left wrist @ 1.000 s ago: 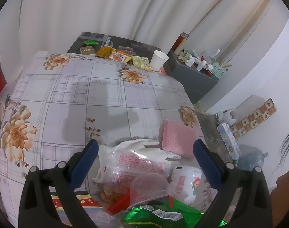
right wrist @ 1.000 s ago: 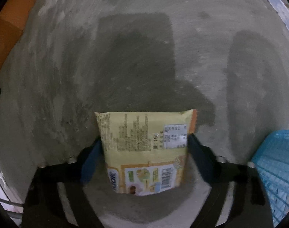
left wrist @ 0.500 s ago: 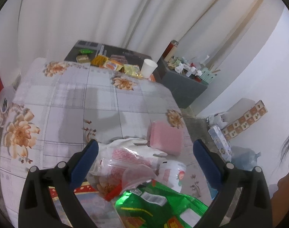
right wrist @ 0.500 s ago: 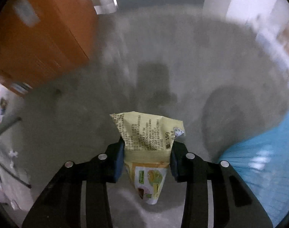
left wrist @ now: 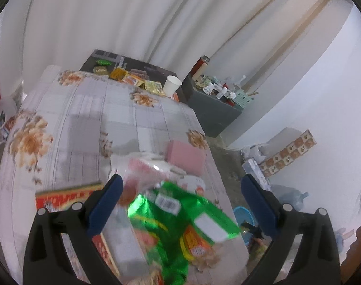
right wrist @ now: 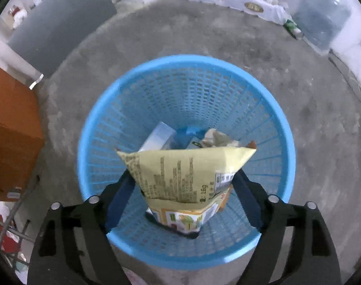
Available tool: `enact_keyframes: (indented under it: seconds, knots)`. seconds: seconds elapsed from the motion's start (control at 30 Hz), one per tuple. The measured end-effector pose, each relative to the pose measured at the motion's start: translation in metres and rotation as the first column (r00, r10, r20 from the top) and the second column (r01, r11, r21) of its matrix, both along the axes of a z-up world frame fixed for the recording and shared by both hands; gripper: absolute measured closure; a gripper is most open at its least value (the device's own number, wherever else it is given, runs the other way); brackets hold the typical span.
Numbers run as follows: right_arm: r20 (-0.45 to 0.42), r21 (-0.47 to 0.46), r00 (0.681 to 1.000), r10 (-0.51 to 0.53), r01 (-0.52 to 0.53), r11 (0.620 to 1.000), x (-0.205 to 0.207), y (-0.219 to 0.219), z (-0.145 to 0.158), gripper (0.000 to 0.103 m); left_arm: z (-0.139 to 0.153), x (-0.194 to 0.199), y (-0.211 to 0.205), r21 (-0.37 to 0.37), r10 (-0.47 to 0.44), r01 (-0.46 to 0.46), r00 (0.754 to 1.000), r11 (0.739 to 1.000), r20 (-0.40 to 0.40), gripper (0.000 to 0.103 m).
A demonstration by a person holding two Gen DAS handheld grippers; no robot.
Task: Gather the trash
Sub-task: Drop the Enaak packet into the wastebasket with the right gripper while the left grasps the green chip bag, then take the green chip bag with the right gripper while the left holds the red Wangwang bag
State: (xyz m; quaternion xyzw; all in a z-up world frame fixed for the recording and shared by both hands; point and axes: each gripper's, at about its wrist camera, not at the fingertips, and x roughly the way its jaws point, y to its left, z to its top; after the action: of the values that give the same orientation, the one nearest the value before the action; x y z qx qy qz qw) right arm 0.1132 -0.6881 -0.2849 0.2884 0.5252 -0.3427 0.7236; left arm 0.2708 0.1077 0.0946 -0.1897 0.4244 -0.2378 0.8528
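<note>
Holding your right gripper point(right wrist: 184, 180) over the blue basket point(right wrist: 142, 90), jaws just opened wide, let the yellow snack packet point(right wrist: 180, 173) drop clear inside the rim.

Far half of floral tablecloth point(left wrist: 90, 109) clear, open to a gripper; near half blocked by green snack bag point(left wrist: 180, 216), red box point(left wrist: 66, 196), pink pad point(left wrist: 186, 156). Far edge lined with packets and paper cup point(left wrist: 171, 85). Blue basket point(right wrist: 270, 109) mouth open above; bare floor all round.
</note>
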Motion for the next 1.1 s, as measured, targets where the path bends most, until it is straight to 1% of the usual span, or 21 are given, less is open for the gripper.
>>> enact_keyframes:
  seconds: [0.07, 0.1, 0.13, 0.23, 0.27, 0.33, 0.4, 0.5, 0.63, 0.73, 0.77, 0.83, 0.9, 1.03, 1.1]
  knots:
    - [-0.001, -0.021, 1.000, -0.021, 0.021, 1.000, 0.002, -0.002, 0.003, 0.019, 0.004, -0.018, 0.011, -0.017, 0.011, -0.011, 1.000, 1.000, -0.008, 0.006]
    - [0.002, -0.032, 0.999, -0.035, 0.035, 0.999, -0.003, -0.003, 0.010, 0.019, 0.006, -0.024, 0.013, -0.018, 0.015, -0.015, 1.000, 1.000, -0.007, 0.006]
    - [0.011, -0.032, 0.999, -0.041, 0.041, 0.999, -0.008, -0.002, 0.015, 0.016, 0.008, -0.032, 0.018, -0.022, 0.020, -0.020, 1.000, 1.000, -0.004, 0.006]
    - [0.082, -0.022, 0.995, -0.054, 0.056, 0.998, -0.014, 0.009, 0.032, 0.014, 0.016, -0.053, 0.032, -0.031, 0.028, -0.028, 0.999, 0.999, 0.019, 0.006]
    - [0.110, -0.008, 0.992, -0.062, 0.063, 0.998, -0.016, 0.012, 0.041, 0.012, 0.019, -0.061, 0.037, -0.035, 0.031, -0.030, 0.999, 0.999, 0.029, 0.006]
    - [0.149, 0.016, 0.985, -0.087, 0.086, 0.996, -0.029, 0.020, 0.054, 0.011, 0.021, -0.071, 0.044, -0.044, 0.032, -0.031, 0.999, 0.999, 0.038, 0.006]
    - [0.201, 0.042, 0.971, -0.128, 0.122, 0.992, -0.040, 0.020, 0.066, 0.010, 0.023, -0.080, 0.050, -0.049, 0.029, -0.027, 0.999, 0.998, 0.041, 0.006]
    - [0.256, 0.100, 0.954, -0.157, 0.135, 0.986, -0.042, 0.022, 0.079, 0.009, 0.025, -0.092, 0.057, -0.048, 0.024, -0.022, 0.998, 0.999, 0.053, 0.006]
    - [0.295, 0.138, 0.936, -0.194, 0.159, 0.978, -0.046, 0.022, 0.086, 0.008, 0.025, -0.106, 0.067, -0.046, 0.032, -0.029, 0.997, 0.999, 0.069, 0.006]
    - [0.347, 0.182, 0.907, -0.238, 0.184, 0.966, -0.052, 0.018, 0.090, 0.008, 0.021, -0.110, 0.073, -0.044, 0.044, -0.041, 0.997, 0.998, 0.059, 0.006]
    - [0.353, 0.190, 0.902, -0.249, 0.192, 0.963, -0.052, 0.018, 0.091, 0.008, 0.020, -0.111, 0.074, -0.046, 0.048, -0.046, 0.997, 0.998, 0.053, 0.006]
    - [0.342, 0.190, 0.908, -0.243, 0.186, 0.964, -0.051, 0.020, 0.093, 0.008, 0.018, -0.110, 0.077, -0.052, 0.058, -0.056, 0.997, 0.997, 0.048, 0.006]
    - [0.333, 0.171, 0.918, -0.214, 0.164, 0.971, -0.051, 0.028, 0.100, 0.008, 0.018, -0.110, 0.079, -0.058, 0.062, -0.059, 0.997, 0.997, 0.051, 0.006]
    - [0.378, 0.161, 0.915, -0.144, 0.088, 0.983, -0.057, 0.058, 0.120, 0.008, 0.015, -0.113, 0.080, -0.030, 0.072, -0.070, 0.995, 0.997, 0.069, 0.006]
    - [0.420, 0.141, 0.904, -0.079, 0.021, 0.990, -0.064, 0.089, 0.142, 0.008, 0.011, -0.116, 0.083, 0.003, 0.079, -0.080, 0.994, 0.997, 0.082, 0.006]
